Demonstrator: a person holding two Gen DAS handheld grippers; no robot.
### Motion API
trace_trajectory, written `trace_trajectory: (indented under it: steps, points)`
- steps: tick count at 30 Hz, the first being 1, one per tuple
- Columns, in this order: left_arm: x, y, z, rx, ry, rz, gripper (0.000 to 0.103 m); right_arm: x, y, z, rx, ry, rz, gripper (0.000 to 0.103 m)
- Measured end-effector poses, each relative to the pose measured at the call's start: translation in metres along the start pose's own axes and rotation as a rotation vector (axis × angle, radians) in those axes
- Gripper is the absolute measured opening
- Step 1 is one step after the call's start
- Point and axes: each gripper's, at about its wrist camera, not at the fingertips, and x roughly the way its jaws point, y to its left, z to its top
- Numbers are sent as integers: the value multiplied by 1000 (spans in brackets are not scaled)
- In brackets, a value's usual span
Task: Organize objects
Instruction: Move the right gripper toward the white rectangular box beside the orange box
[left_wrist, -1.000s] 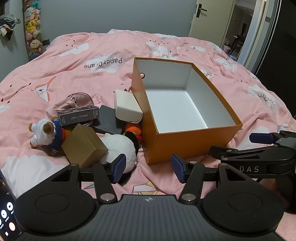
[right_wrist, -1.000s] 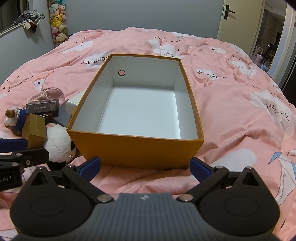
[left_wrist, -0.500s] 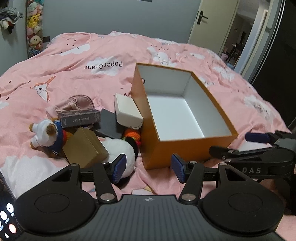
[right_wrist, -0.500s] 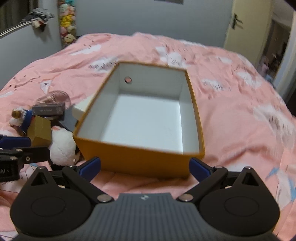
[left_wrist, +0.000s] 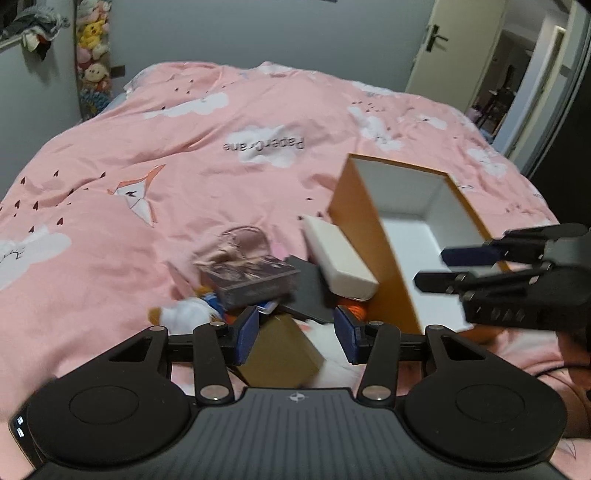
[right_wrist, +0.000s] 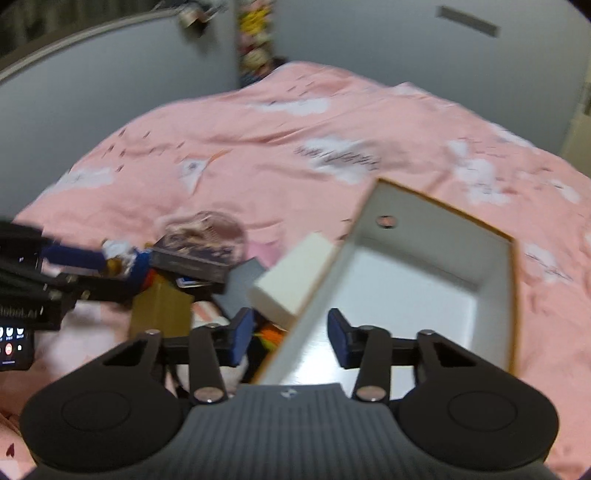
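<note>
An open orange box (left_wrist: 373, 243) with a white inside lies on the pink bed; it also shows in the right wrist view (right_wrist: 436, 280). Left of it is a pile: a gold box (left_wrist: 280, 350), a white case (left_wrist: 338, 258), a dark printed box (left_wrist: 255, 280), a black flat item (left_wrist: 306, 291), a white plush (left_wrist: 188, 314) and a pink pouch (left_wrist: 243, 240). My left gripper (left_wrist: 295, 332) is open just above the gold box. My right gripper (right_wrist: 291, 332) is open, straddling the orange box's left wall, and shows at right in the left wrist view (left_wrist: 458, 266).
The pink duvet (left_wrist: 184, 177) covers the whole bed. A grey wall with hanging plush toys (left_wrist: 92, 55) stands at the back left. A door (left_wrist: 439, 48) and hallway are at the back right. The right wrist view is motion-blurred.
Both grippers have moved left and forward toward the pile. The left gripper now hovers over the gold box. The right gripper narrowed somewhat and now straddles the box's left wall.
</note>
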Motion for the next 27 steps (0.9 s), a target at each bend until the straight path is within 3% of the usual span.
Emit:
trace_trajectory:
  steps: [4,8,12,15,21,27]
  points:
    - [25,-4,7,-20,45,39,55,28,17,12,-87,51,36,40]
    - [36,-6,-3,-96,66,26,55,49,26,22,-197,78,5,40]
    - [47,-7,-15,-137,96,109,55,68,24,27,-262,125,-11,40]
    - [48,-3,-21,-192,115,115,59,68,25,23,-287,119,21,39]
    - [42,12,-28,-296,123,103,59,78,38,13,-371,120,63,16]
    - [36,27,-35,-379,122,48,54,88,54,7,-439,136,127,13]
